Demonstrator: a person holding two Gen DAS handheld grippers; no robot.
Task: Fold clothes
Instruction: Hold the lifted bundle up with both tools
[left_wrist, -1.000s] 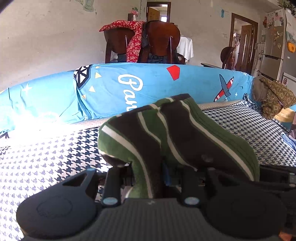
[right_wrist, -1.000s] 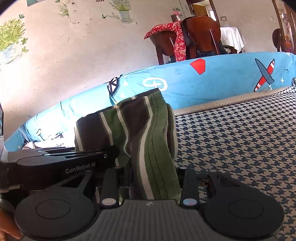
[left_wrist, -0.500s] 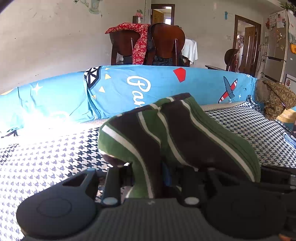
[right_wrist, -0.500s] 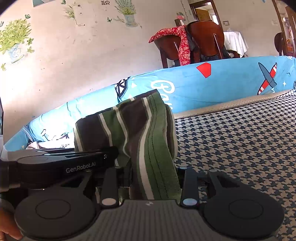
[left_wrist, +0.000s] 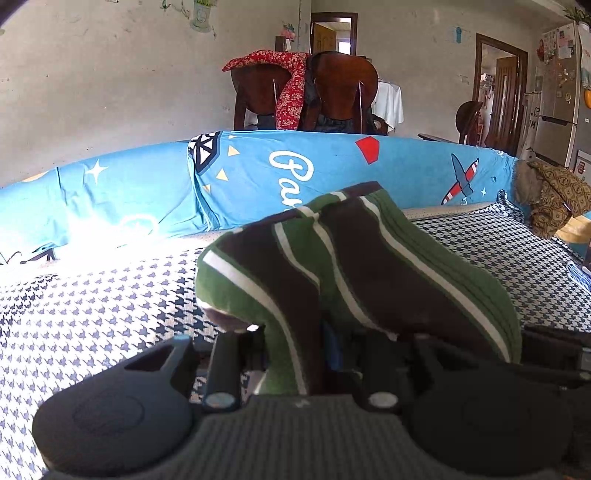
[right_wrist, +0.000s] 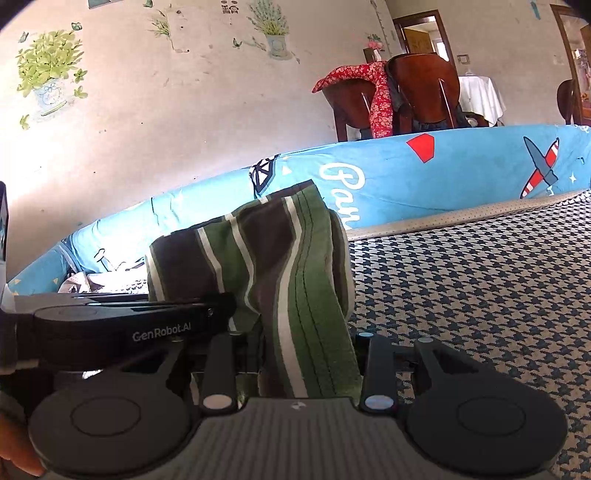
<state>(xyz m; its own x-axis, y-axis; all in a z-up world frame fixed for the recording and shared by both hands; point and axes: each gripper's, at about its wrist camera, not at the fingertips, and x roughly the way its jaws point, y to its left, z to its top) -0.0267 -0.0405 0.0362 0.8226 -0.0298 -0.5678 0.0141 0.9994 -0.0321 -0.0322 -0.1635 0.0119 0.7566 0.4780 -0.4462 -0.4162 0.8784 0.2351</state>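
A green garment with brown and white stripes (left_wrist: 354, 273) bulges up between the fingers of my left gripper (left_wrist: 299, 354), which is shut on it. The same striped garment (right_wrist: 288, 273) stands bunched in my right gripper (right_wrist: 299, 354), also shut on the cloth. The fabric hides the fingertips of both. The two grippers are side by side: the left gripper's black body (right_wrist: 122, 325) shows at the left of the right wrist view, and the right gripper's body (left_wrist: 554, 350) shows at the right edge of the left wrist view. The garment hangs just above the houndstooth cover (left_wrist: 92, 317).
A blue printed sofa back (left_wrist: 258, 177) runs across behind the houndstooth seat (right_wrist: 480, 295). A brown patterned cloth (left_wrist: 554, 199) lies at the far right of the seat. Wooden chairs with a red cloth (left_wrist: 295, 88) stand behind the sofa. A hand (right_wrist: 18, 450) shows at the lower left.
Both grippers keep their hold on the striped garment. The background has shifted right and slightly down in both views, so the pair has swung a little left and tilted up.
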